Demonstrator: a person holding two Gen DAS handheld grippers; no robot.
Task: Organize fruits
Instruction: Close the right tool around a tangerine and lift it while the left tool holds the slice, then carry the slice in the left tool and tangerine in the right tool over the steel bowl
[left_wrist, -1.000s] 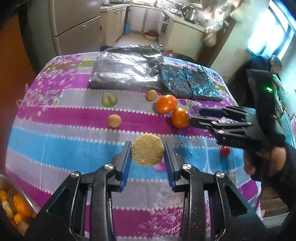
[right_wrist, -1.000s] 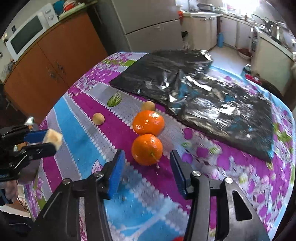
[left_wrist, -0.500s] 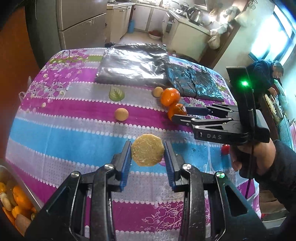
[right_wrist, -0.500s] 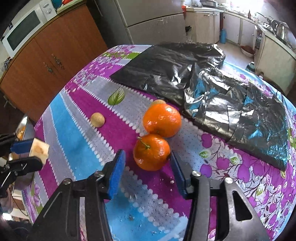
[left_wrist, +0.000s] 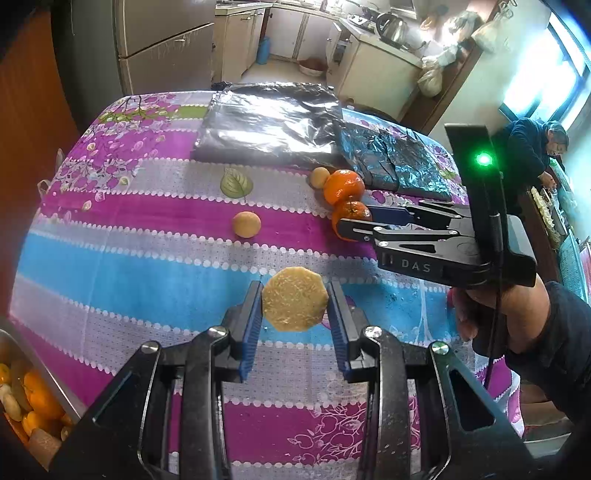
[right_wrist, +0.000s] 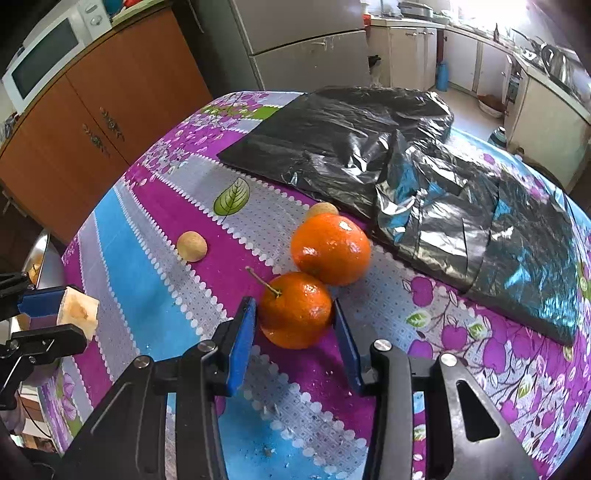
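My left gripper (left_wrist: 294, 317) is shut on a pale yellow peeled fruit piece (left_wrist: 294, 303), held above the striped tablecloth (left_wrist: 147, 280). In the right wrist view that piece (right_wrist: 79, 314) shows at the far left. Two oranges touch each other near the black bags: the far orange (right_wrist: 330, 249) and the near orange (right_wrist: 295, 310), which has a stem. My right gripper (right_wrist: 294, 321) has its blue pads (right_wrist: 242, 343) against both sides of the near orange, which rests on the cloth. From the left wrist view, the right gripper (left_wrist: 356, 218) reaches in from the right.
Two small tan fruits (left_wrist: 246, 224) (left_wrist: 319, 177) lie on the cloth. A metal bowl (left_wrist: 55, 391) of mixed fruit sits at the near left corner. Black plastic bags (right_wrist: 369, 147) cover the far side. A person (left_wrist: 532, 155) stands by the window.
The right gripper moved forward around the near orange and its pads narrowed onto it. The left gripper, still holding the fruit piece, drew back slightly toward the bowl side.
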